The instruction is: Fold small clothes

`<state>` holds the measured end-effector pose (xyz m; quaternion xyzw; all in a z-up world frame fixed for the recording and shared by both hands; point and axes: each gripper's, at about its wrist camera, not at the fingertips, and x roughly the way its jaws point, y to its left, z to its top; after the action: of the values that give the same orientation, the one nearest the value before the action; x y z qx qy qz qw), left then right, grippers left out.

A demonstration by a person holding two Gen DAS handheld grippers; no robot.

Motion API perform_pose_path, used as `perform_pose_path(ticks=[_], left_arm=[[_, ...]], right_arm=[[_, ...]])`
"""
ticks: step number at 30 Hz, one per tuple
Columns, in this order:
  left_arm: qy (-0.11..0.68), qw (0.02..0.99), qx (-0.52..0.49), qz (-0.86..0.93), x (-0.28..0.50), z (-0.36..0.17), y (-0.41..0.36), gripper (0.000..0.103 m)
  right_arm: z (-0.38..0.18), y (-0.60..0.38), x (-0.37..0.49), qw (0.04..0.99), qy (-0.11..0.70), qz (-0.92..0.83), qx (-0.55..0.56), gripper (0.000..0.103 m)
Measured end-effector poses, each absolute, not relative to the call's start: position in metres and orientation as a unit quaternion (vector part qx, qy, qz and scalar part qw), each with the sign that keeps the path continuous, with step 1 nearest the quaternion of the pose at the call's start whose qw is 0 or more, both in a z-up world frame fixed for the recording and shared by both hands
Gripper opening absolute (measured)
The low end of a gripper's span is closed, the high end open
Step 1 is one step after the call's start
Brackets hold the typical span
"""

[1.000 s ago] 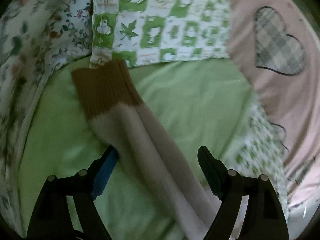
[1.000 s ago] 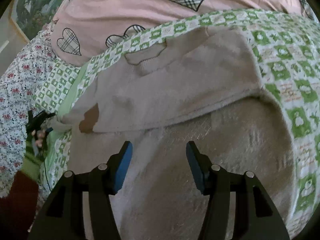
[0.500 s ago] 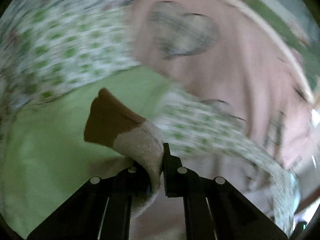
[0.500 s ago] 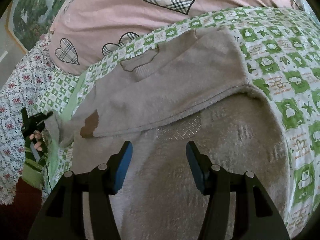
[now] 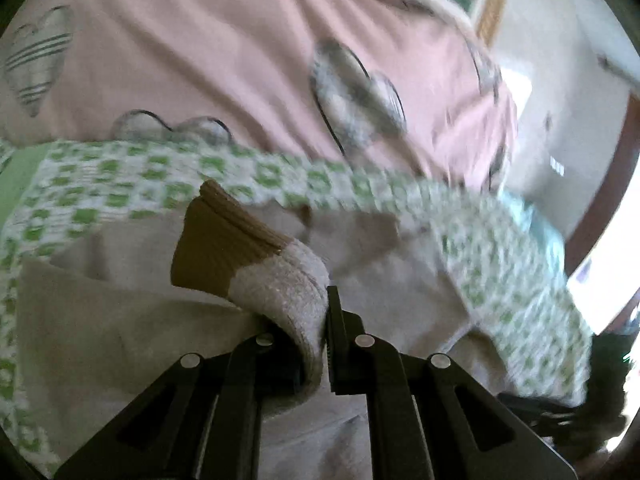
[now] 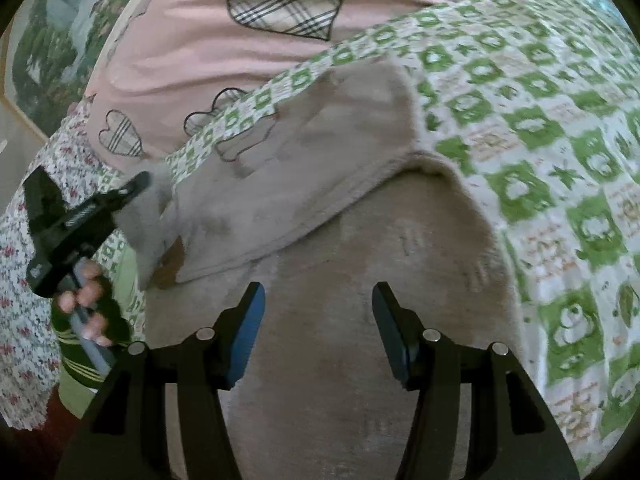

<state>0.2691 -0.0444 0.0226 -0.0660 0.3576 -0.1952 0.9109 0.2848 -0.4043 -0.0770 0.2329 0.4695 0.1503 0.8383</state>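
Note:
A small beige knit sweater lies on a green-and-white checked bedsheet, its top half folded over the lower part. My left gripper is shut on the sweater's beige sleeve, whose brown ribbed cuff sticks up past the fingers; the sleeve is lifted above the sweater body. The left gripper also shows in the right wrist view, at the sweater's left edge. My right gripper is open and empty, hovering over the sweater's lower part.
A pink pillow with plaid hearts lies along the far side of the sweater. A floral quilt lies at the left. A wall and a wooden frame stand beyond the bed.
My left gripper closed on the sleeve, lifted it off the green sheet and carried it over the sweater body. The right gripper stayed open and hardly moved.

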Motion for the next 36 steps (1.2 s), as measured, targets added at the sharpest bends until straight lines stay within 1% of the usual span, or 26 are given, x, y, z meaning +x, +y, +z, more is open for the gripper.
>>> perform_pose_path(ticks=[4, 7, 9, 11, 14, 16, 20, 24, 28, 30, 31, 32, 33, 34, 36], left_arm=[[0.389, 0.899, -0.019, -0.201, 0.279, -0.014, -0.083, 0.008], [0.411, 0.887, -0.002, -0.210, 0.281, -0.034, -0.094, 0.016], [0.420, 0.882, -0.005, -0.216, 0.277, -0.038, -0.092, 0.029], [0.418, 0.883, -0.016, -0.213, 0.267, -0.034, -0.082, 0.055], [0.406, 0.887, -0.031, -0.216, 0.245, -0.021, -0.060, 0.065], [0.403, 0.891, -0.032, -0.208, 0.224, -0.012, -0.038, 0.070], [0.398, 0.905, -0.025, -0.149, 0.192, -0.009, 0.017, 0.070], [0.404, 0.912, -0.055, -0.048, 0.181, -0.016, 0.088, 0.069], [0.439, 0.894, -0.092, 0.012, 0.194, -0.040, 0.141, 0.067], [0.460, 0.882, -0.101, 0.020, 0.202, -0.054, 0.152, 0.065], [0.465, 0.879, -0.105, 0.022, 0.205, -0.058, 0.153, 0.064], [0.462, 0.880, -0.105, 0.025, 0.207, -0.059, 0.153, 0.064], [0.459, 0.882, -0.101, 0.027, 0.208, -0.059, 0.153, 0.064], [0.458, 0.883, -0.095, 0.031, 0.211, -0.058, 0.152, 0.063], [0.457, 0.884, -0.094, 0.040, 0.215, -0.057, 0.154, 0.062]], right_arm=[[-0.077, -0.413, 0.283, 0.839, 0.468, 0.143, 0.238, 0.057], [-0.075, -0.415, 0.284, 0.840, 0.466, 0.141, 0.241, 0.057], [-0.074, -0.414, 0.287, 0.839, 0.465, 0.144, 0.243, 0.057], [-0.069, -0.410, 0.291, 0.842, 0.460, 0.148, 0.239, 0.057], [-0.060, -0.398, 0.305, 0.846, 0.454, 0.162, 0.230, 0.057], [-0.057, -0.387, 0.317, 0.847, 0.451, 0.173, 0.223, 0.057], [-0.056, -0.360, 0.349, 0.842, 0.452, 0.199, 0.217, 0.057], [-0.063, -0.325, 0.394, 0.835, 0.460, 0.217, 0.211, 0.057], [-0.077, -0.300, 0.438, 0.827, 0.475, 0.217, 0.207, 0.057], [-0.090, -0.287, 0.460, 0.814, 0.497, 0.219, 0.208, 0.057], [-0.094, -0.285, 0.465, 0.810, 0.504, 0.217, 0.206, 0.047], [-0.096, -0.281, 0.469, 0.809, 0.510, 0.214, 0.199, 0.031], [-0.092, -0.281, 0.468, 0.811, 0.507, 0.215, 0.197, 0.009], [-0.084, -0.286, 0.464, 0.819, 0.491, 0.217, 0.204, 0.009], [-0.058, -0.309, 0.445, 0.844, 0.429, 0.216, 0.237, 0.009]])
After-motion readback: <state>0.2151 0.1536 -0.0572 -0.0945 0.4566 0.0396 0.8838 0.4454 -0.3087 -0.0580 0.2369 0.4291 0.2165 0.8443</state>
